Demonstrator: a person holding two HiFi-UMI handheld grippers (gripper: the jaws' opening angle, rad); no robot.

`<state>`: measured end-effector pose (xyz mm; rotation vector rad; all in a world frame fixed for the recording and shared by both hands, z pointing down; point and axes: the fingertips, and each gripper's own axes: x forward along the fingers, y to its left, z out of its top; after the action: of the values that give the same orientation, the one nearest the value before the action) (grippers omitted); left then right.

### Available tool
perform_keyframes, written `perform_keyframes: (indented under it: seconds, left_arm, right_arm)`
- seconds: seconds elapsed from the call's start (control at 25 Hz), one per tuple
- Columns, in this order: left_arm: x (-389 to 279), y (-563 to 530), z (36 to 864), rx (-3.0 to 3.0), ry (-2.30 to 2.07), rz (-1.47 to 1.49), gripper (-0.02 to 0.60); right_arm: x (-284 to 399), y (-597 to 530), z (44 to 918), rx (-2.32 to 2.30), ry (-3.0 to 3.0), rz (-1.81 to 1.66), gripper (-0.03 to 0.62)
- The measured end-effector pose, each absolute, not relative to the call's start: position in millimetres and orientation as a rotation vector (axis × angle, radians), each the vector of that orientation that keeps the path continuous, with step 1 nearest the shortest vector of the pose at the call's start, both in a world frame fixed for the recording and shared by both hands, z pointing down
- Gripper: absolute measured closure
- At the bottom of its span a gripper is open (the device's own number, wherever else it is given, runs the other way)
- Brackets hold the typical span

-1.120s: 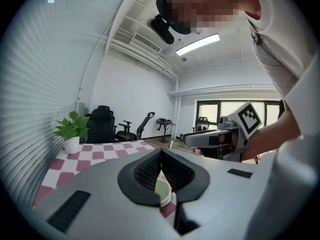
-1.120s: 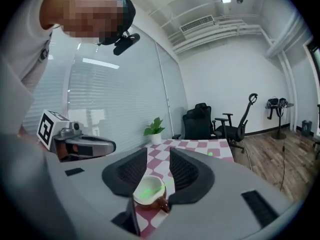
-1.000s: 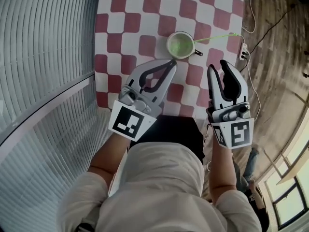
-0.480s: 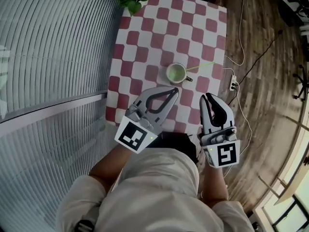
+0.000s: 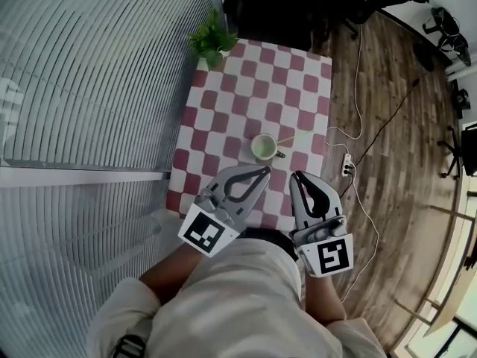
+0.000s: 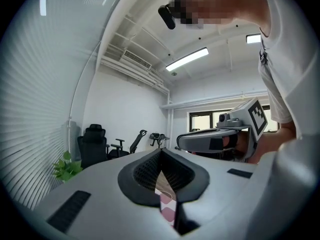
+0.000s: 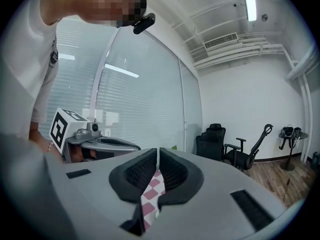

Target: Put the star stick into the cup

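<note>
A pale green cup (image 5: 264, 147) stands on the red-and-white checked table (image 5: 223, 118). A thin green stick (image 5: 297, 136) slants from the cup's rim toward the table's right edge; whether its end sits inside I cannot tell. Both grippers hover over the table's near edge, short of the cup and apart from it. The left gripper (image 5: 262, 171) is shut and empty, its tips meeting in the left gripper view (image 6: 161, 151). On the right gripper (image 5: 296, 176) the jaws are closing, almost touching, with nothing between them (image 7: 158, 151).
A potted plant (image 5: 212, 42) sits at the table's far left corner. Black office chairs (image 5: 276, 6) stand behind the table. A power strip (image 5: 346, 164) and cables lie on the wooden floor to the right. Window blinds (image 5: 89, 88) run along the left.
The head view has pulled back, so the table looks smaller and farther. Both grippers drew back toward the body. The right gripper's jaws went from wide apart to nearly shut.
</note>
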<state>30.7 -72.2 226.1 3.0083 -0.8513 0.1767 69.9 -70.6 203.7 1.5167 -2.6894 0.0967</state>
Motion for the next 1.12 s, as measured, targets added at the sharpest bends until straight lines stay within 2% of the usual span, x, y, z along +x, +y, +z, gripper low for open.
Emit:
perform_keyframes:
  seconds: [0.68, 1.12]
  left_arm:
    - [26.9, -36.5, 161.8, 3.042, -0.88, 0.002, 0.549]
    - [25.7, -34.2, 150.3, 3.053, -0.894, -0.019, 0.549]
  right_arm:
    - [49.6, -33.9, 148.1, 1.507, -2.738, 0.03, 0.563]
    - [52.7, -32.8, 133.5, 1.523, -2.722, -0.024, 0.563]
